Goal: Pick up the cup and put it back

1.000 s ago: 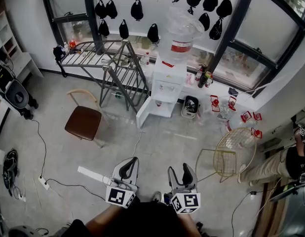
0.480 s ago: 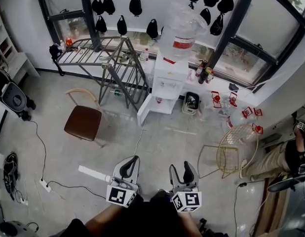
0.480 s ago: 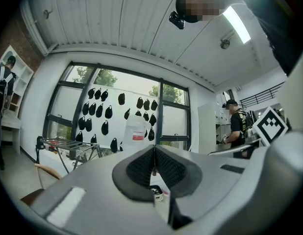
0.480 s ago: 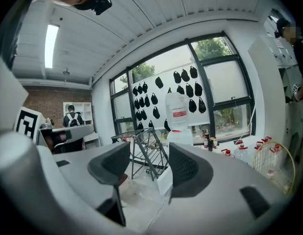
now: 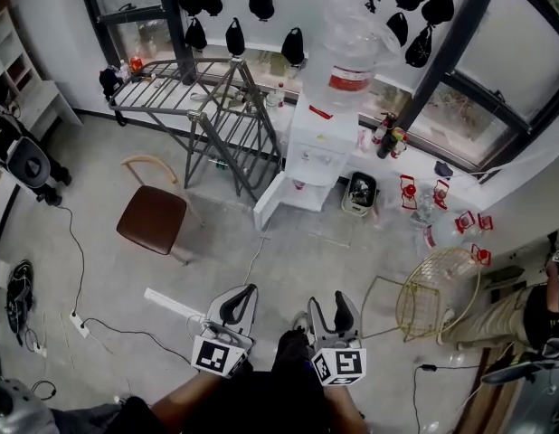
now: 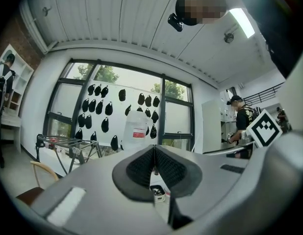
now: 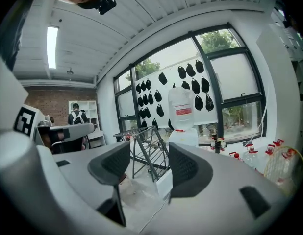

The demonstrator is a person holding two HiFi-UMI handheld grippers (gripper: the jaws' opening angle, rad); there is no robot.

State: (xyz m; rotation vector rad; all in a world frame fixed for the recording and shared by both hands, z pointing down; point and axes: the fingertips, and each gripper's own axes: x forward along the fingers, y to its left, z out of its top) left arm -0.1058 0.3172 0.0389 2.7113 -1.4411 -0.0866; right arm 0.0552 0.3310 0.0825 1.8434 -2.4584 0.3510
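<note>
My left hand-held gripper [image 5: 236,306] is closed on nothing; my right hand-held gripper [image 5: 335,315] gapes wide, empty. I can't pick out the cup, which is likeliest by the water dispenser [image 5: 317,147] well ahead. I'd expect it light and crushable, so I'd grip mid-wall, gently.

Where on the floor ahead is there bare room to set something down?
Free: the floor between the brown chair, the water dispenser and the wire chair. Crowded: bottles along the window wall right of the dispenser, the drying rack behind the brown chair, and a cable with a power strip at left.
</note>
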